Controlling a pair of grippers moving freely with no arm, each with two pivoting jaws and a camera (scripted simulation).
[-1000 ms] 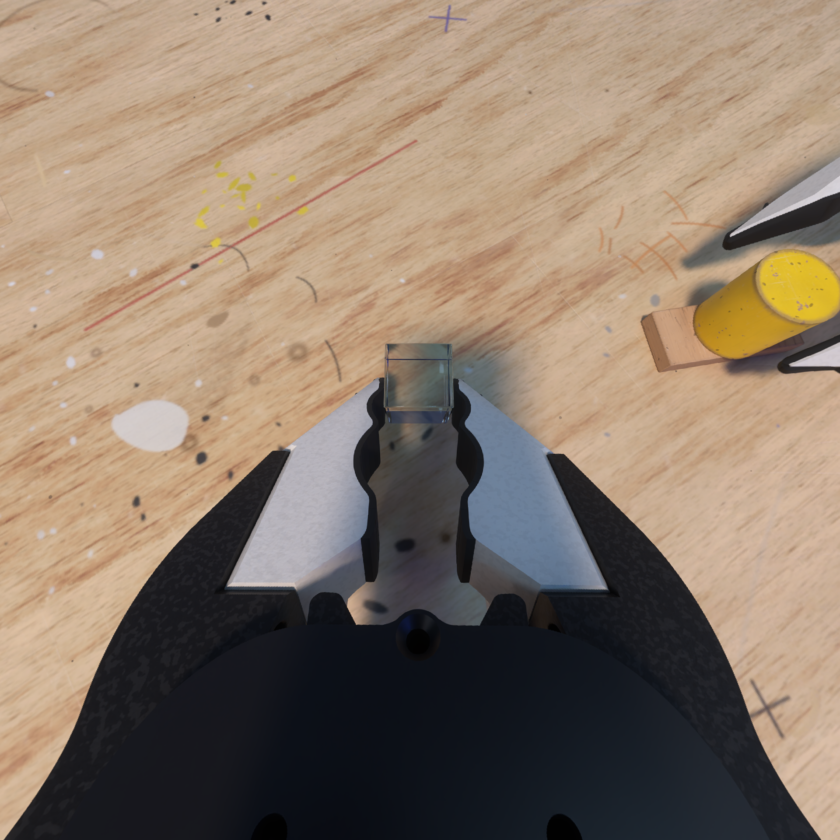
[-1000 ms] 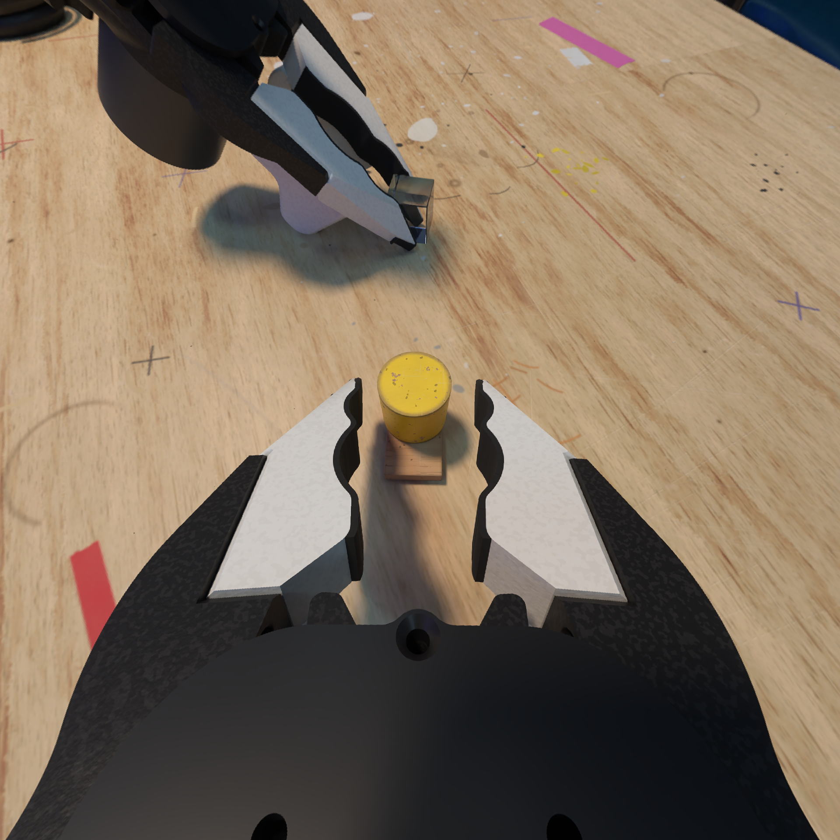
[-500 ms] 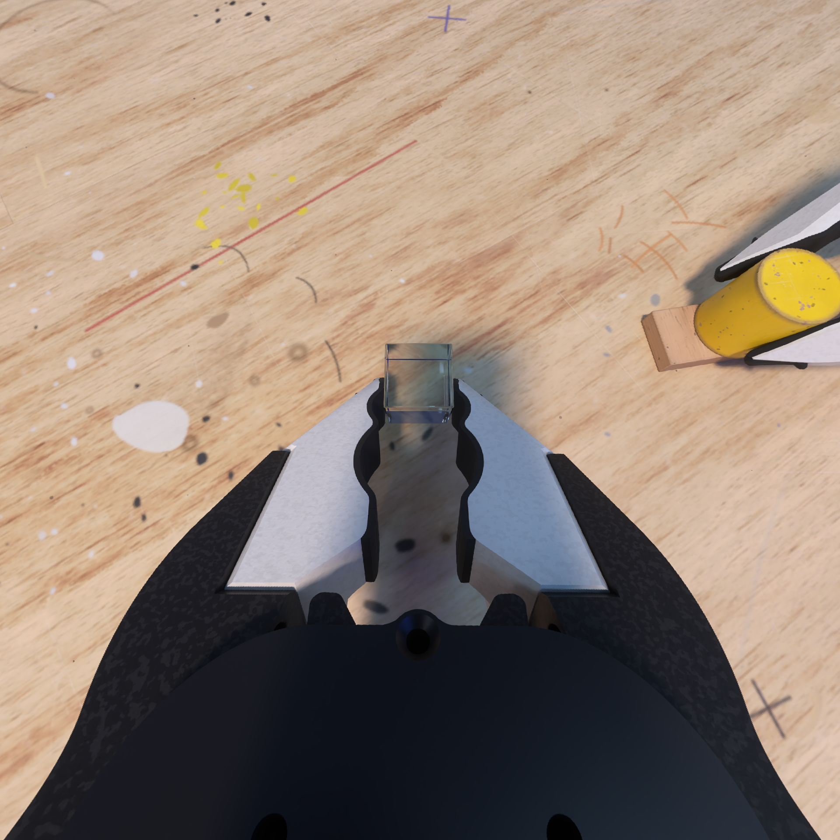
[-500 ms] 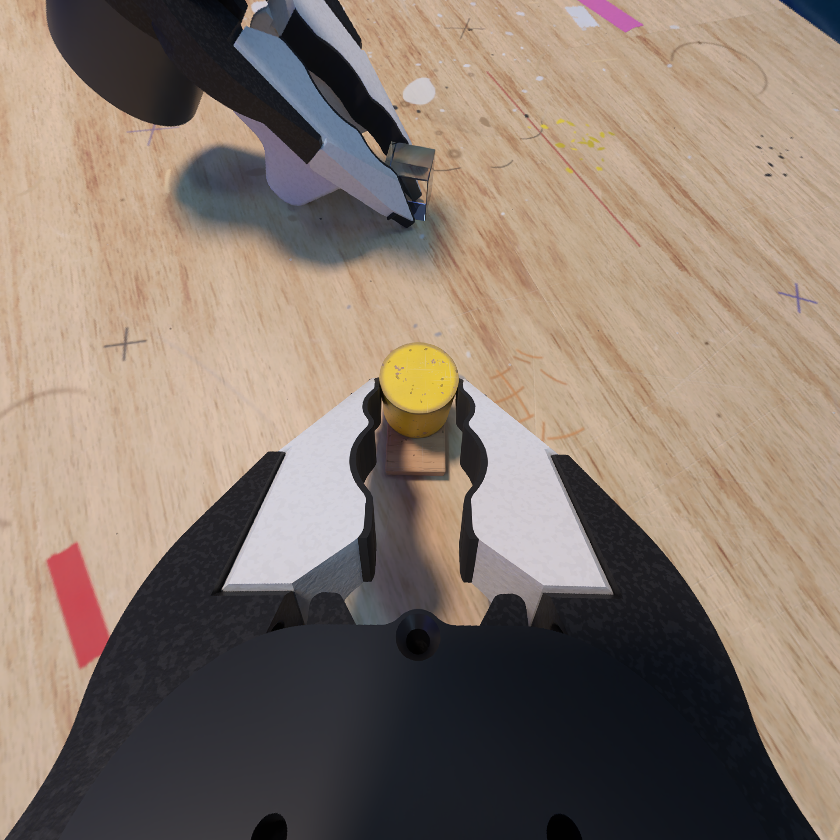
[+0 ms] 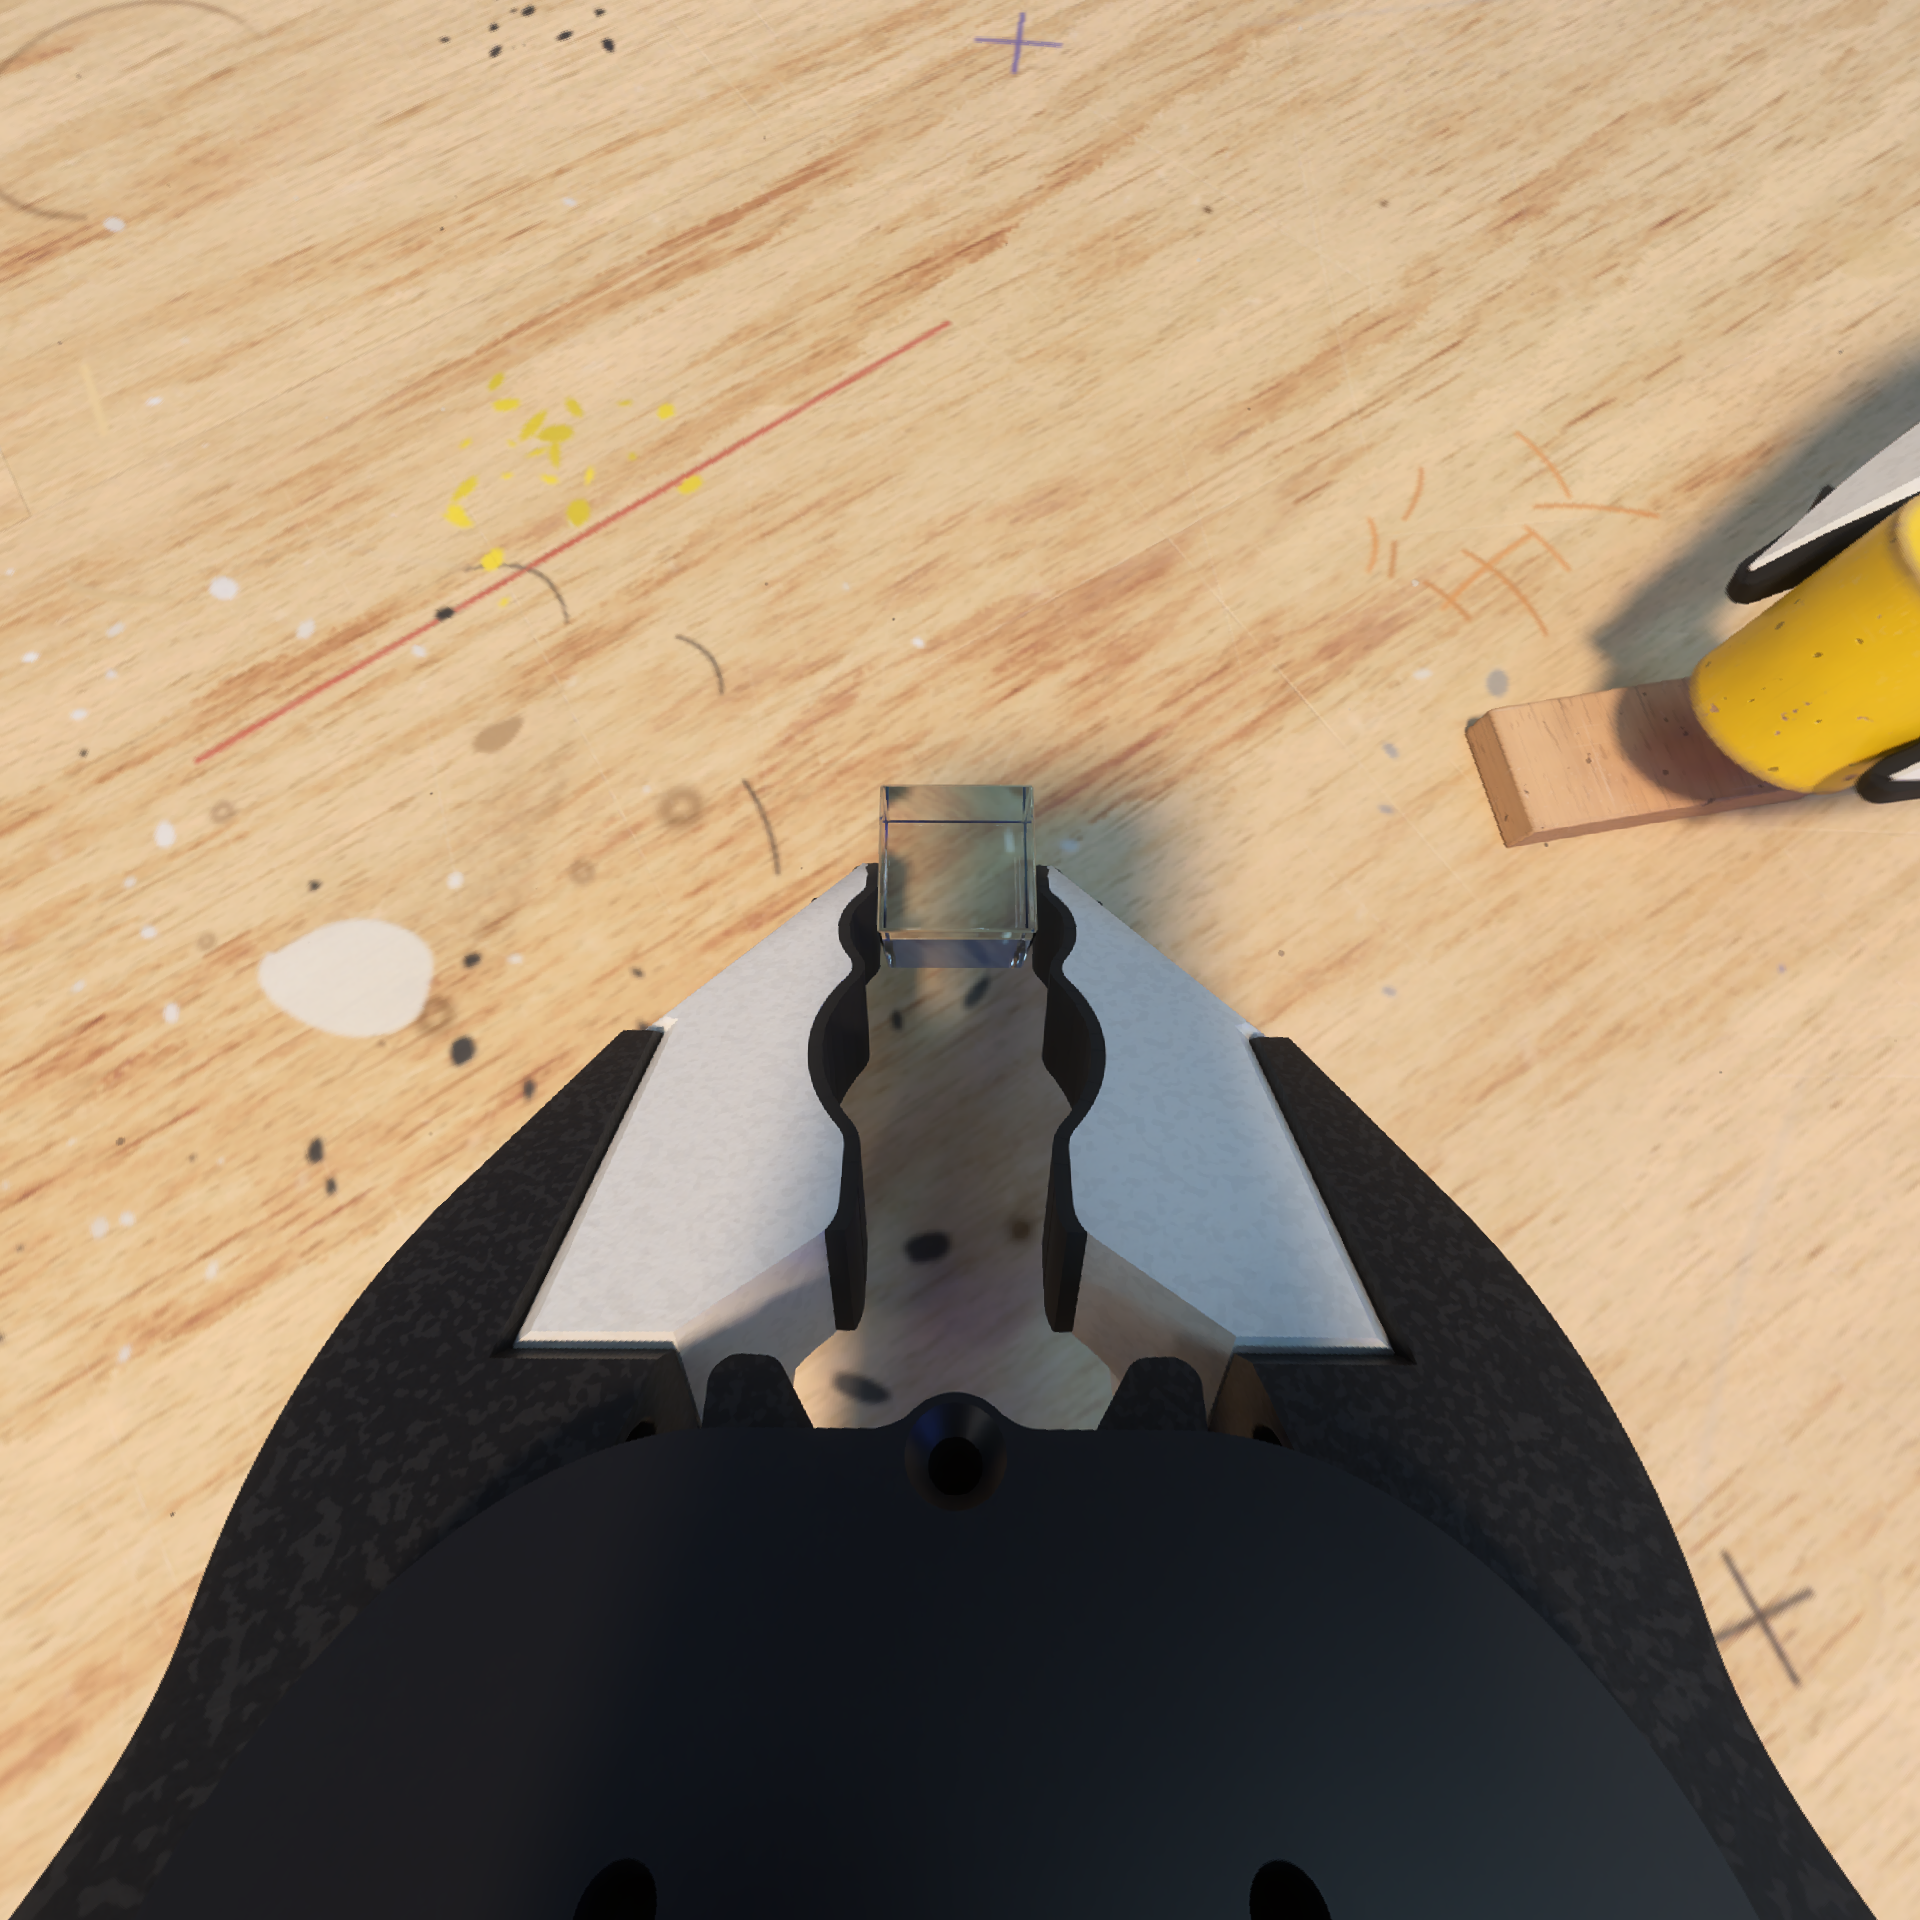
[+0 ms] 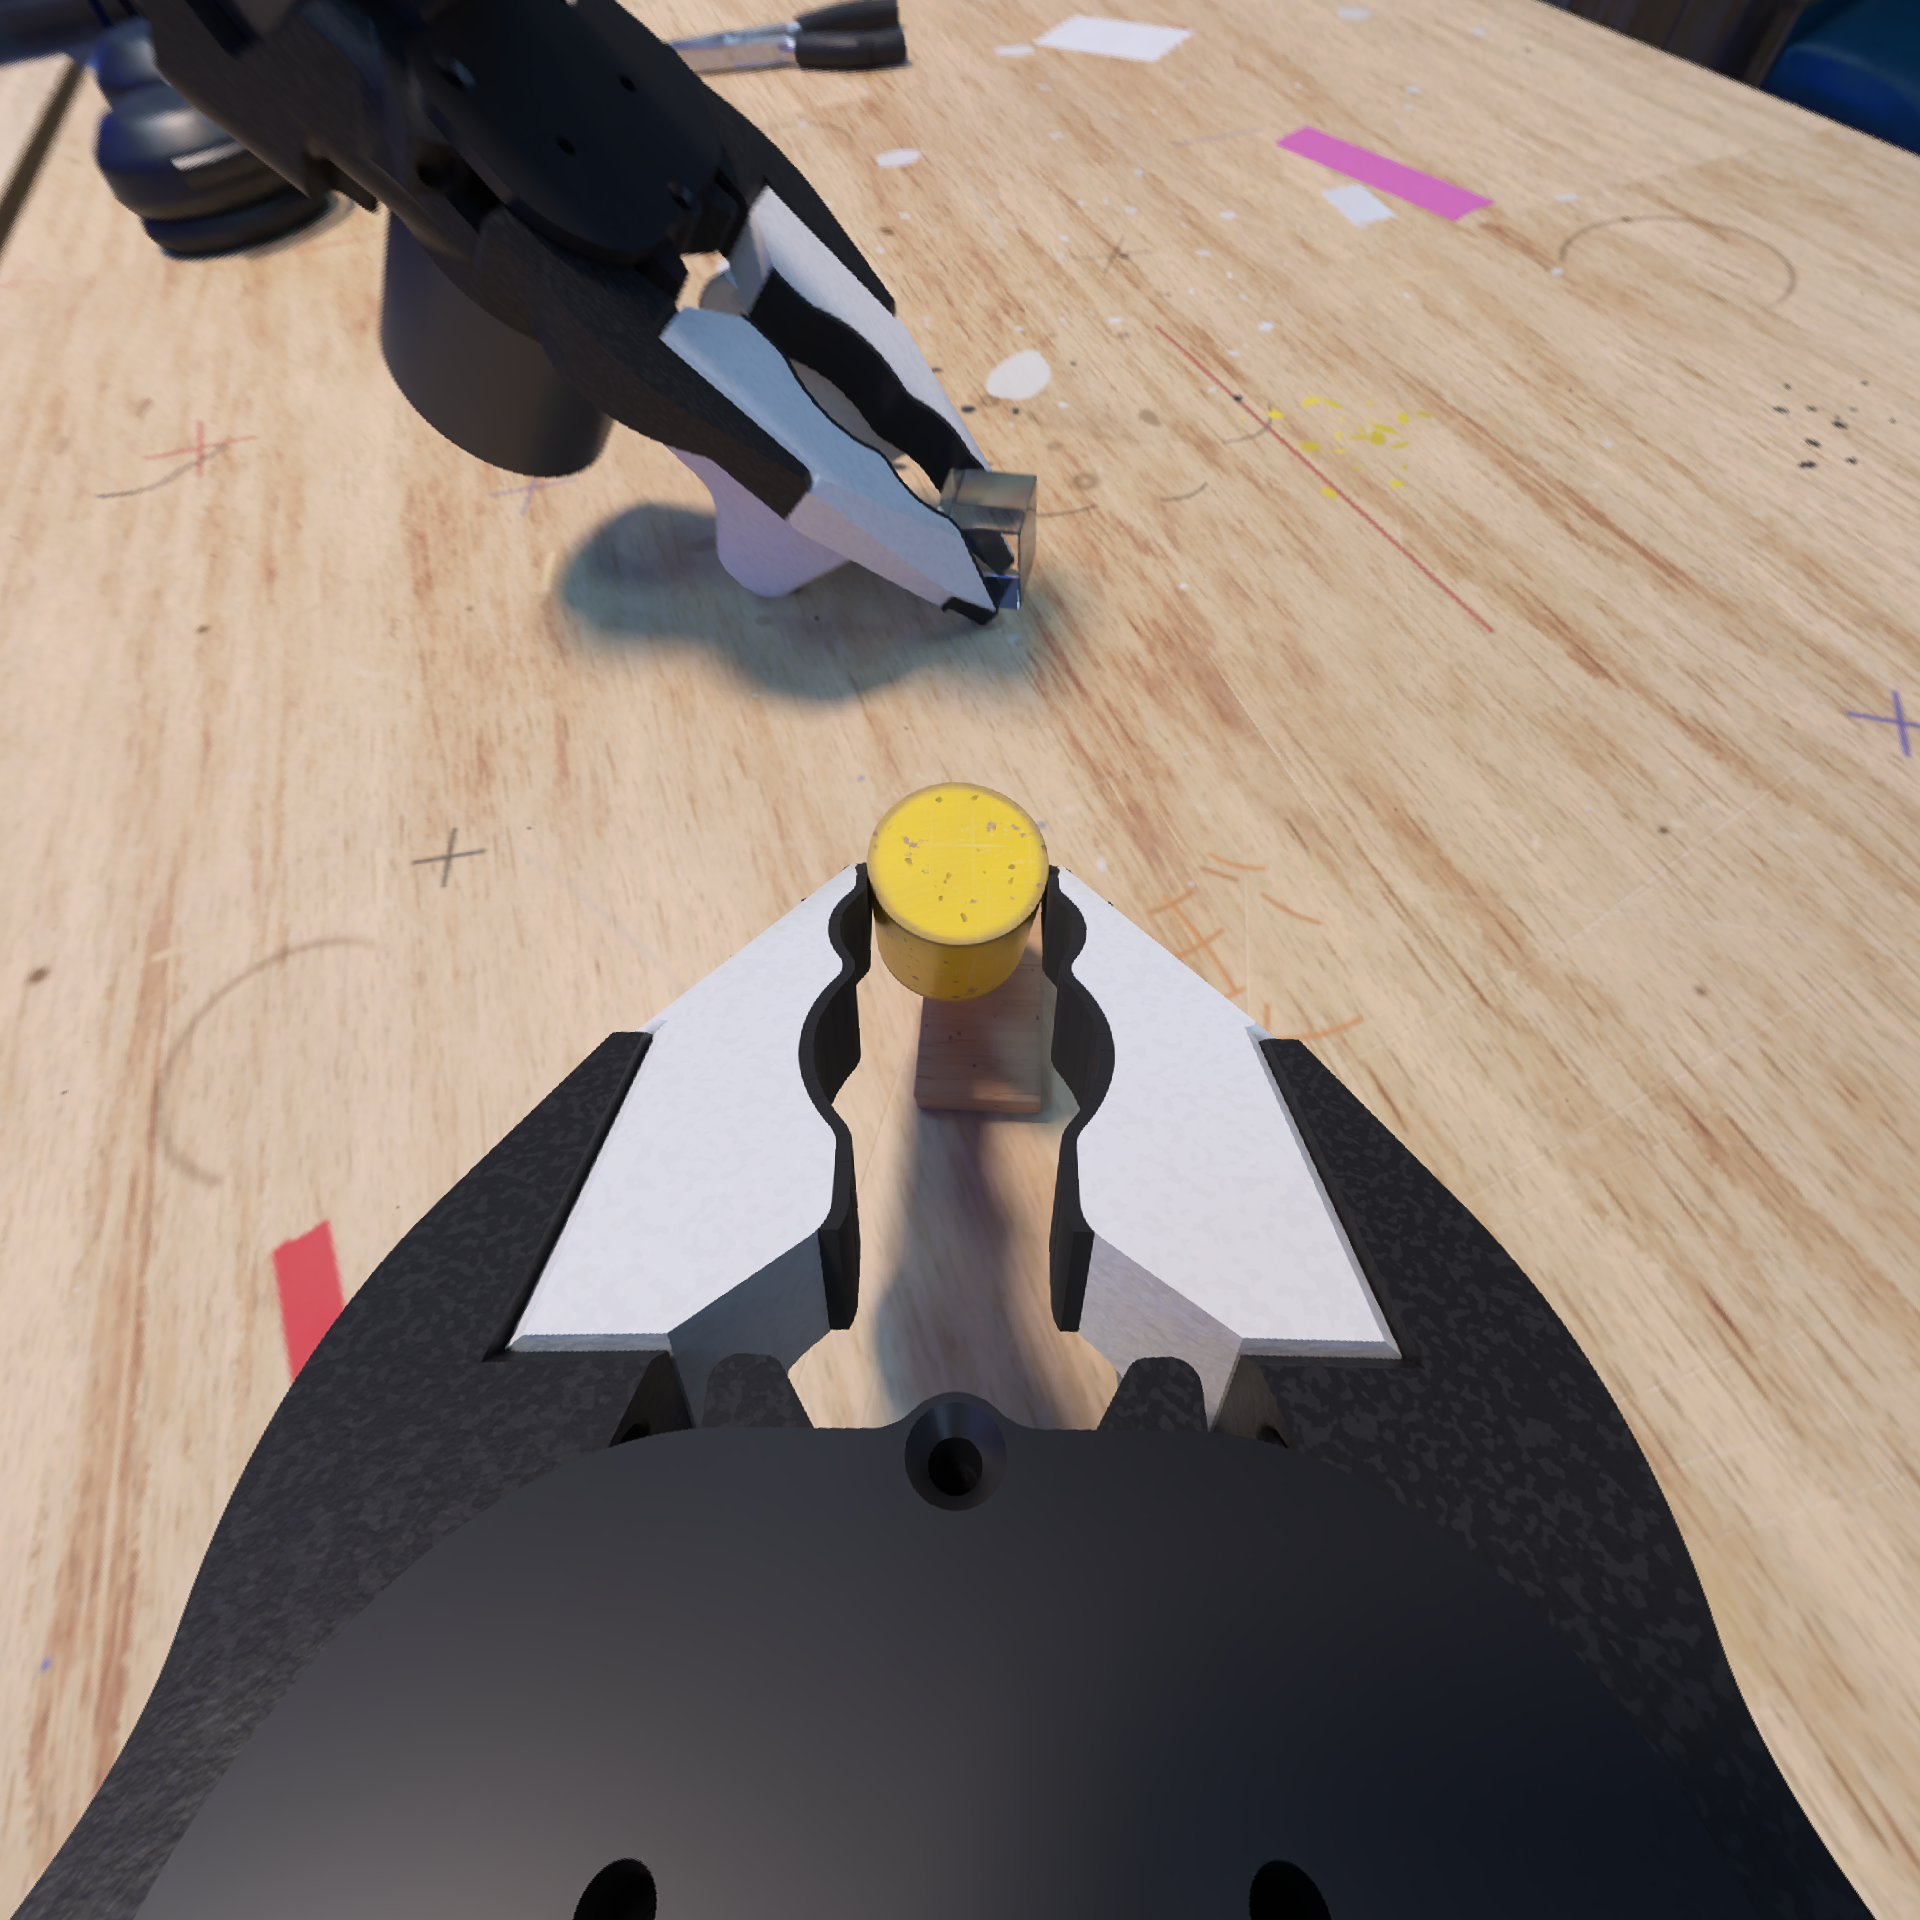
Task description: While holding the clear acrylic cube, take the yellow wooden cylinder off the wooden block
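Note:
My left gripper (image 5: 956, 904) is shut on the clear acrylic cube (image 5: 956, 878), held at the table surface; it also shows in the right wrist view (image 6: 992, 509) with that gripper (image 6: 977, 561). My right gripper (image 6: 956, 904) is shut on the yellow wooden cylinder (image 6: 956, 894) and holds it lifted above the flat wooden block (image 6: 982, 1060), which lies on the table. In the left wrist view the cylinder (image 5: 1818, 675) sits at the right edge above the block (image 5: 1590, 764).
The wooden table (image 6: 1455, 831) carries paint specks, pencil marks, a pink tape strip (image 6: 1382, 171), a red tape strip (image 6: 307, 1288) and a white blob (image 5: 348, 977). A white object (image 6: 764, 551) stands behind the left gripper. Pliers (image 6: 800, 42) lie at the far edge.
My right gripper closed on the yellow cylinder and raised it off the wooden block. My left gripper kept the cube still.

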